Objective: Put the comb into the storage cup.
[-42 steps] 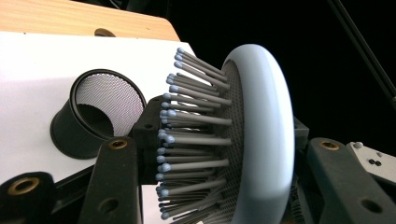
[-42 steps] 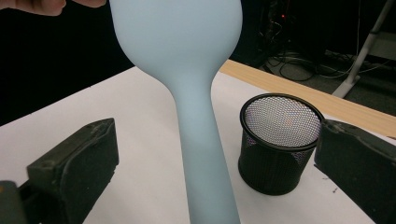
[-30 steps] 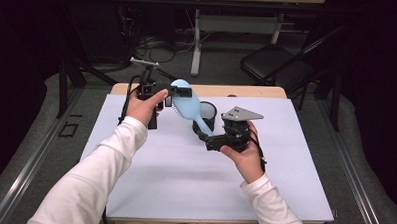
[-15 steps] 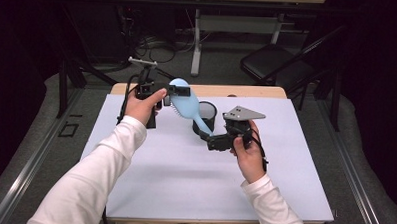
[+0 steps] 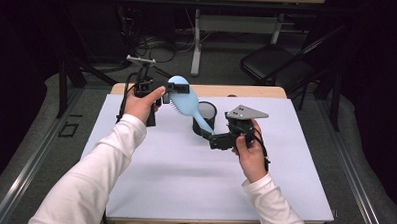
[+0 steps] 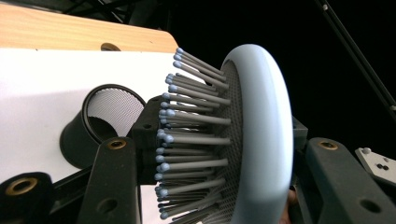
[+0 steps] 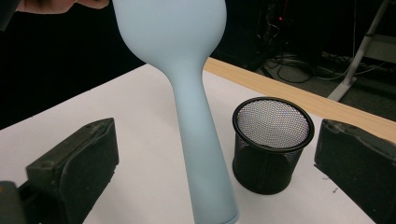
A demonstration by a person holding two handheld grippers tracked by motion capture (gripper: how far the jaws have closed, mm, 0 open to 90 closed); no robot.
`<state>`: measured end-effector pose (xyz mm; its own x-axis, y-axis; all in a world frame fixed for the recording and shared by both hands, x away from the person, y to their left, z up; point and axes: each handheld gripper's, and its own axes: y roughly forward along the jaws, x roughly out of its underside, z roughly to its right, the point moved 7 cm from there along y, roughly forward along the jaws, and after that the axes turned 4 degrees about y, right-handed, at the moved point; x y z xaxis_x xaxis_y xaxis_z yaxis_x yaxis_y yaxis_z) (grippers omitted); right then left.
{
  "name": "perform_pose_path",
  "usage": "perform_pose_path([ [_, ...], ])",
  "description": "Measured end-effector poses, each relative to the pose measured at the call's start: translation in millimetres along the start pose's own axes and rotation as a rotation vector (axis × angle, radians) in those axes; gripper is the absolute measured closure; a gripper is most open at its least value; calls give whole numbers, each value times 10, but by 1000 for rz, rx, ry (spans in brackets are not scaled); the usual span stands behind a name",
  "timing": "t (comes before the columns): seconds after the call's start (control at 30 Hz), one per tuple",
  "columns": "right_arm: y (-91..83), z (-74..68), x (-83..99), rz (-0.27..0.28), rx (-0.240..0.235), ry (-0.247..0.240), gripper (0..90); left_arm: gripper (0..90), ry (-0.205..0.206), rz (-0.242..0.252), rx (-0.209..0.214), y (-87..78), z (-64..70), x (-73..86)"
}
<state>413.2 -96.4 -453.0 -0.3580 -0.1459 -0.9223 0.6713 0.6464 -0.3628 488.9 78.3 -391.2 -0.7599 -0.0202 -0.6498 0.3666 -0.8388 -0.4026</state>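
1. The pale blue plastic paddle hairbrush with grey bristles [image 5: 183, 98] is held in the air, upper centre of the high view, its head clamped between the jaws of the left gripper [image 5: 166, 91]. In the left gripper view, the brush head [image 6: 243, 140] stands on edge between the 2 black jaws, at lower centre.

2. The right gripper [image 5: 211, 140] is seen at the centre of the high view, next to the tip of the brush handle. In the right gripper view, its jaws stand wide apart at the lower left and right corners, with the handle [image 7: 201, 154] between them and not touched by either.

3. The black wire-mesh pen cup [image 5: 205, 115] stands upright on the white table sheet [image 5: 174, 176], just behind the handle in the high view and right of centre in the right gripper view [image 7: 272, 142].

4. A slip is judged possible: the head is rounded and smooth, and it is gripped partly on flexible bristles, so the brush could pivot or drop.

5. If the right jaws are closed off-centre, the tapered handle could be pushed aside instead of caught.

6. The cup is judged light; a swing of the handle or of the right gripper could tip it over.

7. If the left grip is released before the right grip is firm, the brush would fall onto the sheet.
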Motion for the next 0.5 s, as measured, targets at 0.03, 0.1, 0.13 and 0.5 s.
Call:
perform_pose_path([
  [0.03, -1, 1, 0, 0, -1, 3, 0, 495, 2, 5, -2, 1, -4, -11],
  [0.1, -1, 5, 2, -1, 0, 3, 0, 494, 11, 3, -7, -2, -16, -30],
  [0.13, -3, 6, 1, 0, -1, 3, 0, 494, 14, 8, -11, -4, -23, -42],
  [0.5, -29, 60, 1, 0, 6, 14, 0, 492, 43, 51, -59, 4, -125, -166],
])
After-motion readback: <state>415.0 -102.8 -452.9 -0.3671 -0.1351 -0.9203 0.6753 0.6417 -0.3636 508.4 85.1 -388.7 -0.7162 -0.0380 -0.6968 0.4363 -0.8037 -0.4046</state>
